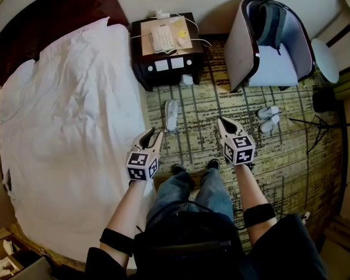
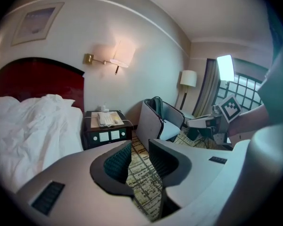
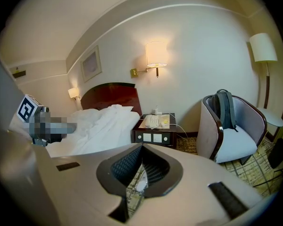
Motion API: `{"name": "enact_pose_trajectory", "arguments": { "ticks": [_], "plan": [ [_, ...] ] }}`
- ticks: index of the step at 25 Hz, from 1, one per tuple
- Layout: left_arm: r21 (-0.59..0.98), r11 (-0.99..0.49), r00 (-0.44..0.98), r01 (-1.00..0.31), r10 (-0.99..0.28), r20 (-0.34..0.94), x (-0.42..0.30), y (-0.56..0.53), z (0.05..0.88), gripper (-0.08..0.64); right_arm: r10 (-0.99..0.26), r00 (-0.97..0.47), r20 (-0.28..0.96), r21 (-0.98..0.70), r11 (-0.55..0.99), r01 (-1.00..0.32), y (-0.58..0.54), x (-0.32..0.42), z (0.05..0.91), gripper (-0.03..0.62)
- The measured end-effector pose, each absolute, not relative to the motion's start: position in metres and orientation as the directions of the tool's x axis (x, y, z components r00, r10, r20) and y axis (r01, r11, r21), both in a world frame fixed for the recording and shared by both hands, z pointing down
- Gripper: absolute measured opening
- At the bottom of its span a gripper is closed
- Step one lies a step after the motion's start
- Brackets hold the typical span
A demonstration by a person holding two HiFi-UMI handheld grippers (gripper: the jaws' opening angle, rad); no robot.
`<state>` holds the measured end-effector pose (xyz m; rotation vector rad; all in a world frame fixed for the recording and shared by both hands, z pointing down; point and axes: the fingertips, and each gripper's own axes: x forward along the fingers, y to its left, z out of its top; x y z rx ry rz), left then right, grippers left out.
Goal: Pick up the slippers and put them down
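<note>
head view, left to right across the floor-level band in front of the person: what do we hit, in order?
bed → left hand-held gripper → lone slipper → right hand-held gripper → pair of slippers

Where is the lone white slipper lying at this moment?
Head view, centre: the lone white slipper lies on the patterned carpet beside the white bed, just in front of the dark wooden nightstand.
</note>
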<state>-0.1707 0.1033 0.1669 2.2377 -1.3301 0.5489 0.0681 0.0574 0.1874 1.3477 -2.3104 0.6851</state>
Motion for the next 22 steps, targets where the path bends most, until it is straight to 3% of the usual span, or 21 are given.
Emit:
{"name": "enact_pose_trajectory", "arguments": {
  "ticks": [11,22],
  "plan": [
    [0.35,-0.391,0.522,-0.851,-0.556,0.647,-0.173,0.078,0.256,0.292,-0.659,-0.502,0.561,-0.219,0.467,-0.857,-0.001,0.013,0.239,0.006],
    [0.458,-0.277,0.535,-0.844,-0.477,0.697,-0.174,0.024,0.417,0.329,-0.606,-0.554,0.571,-0.234,0.527,-0.817,-0.095,-0.026,0.357,0.006]
  ]
}}
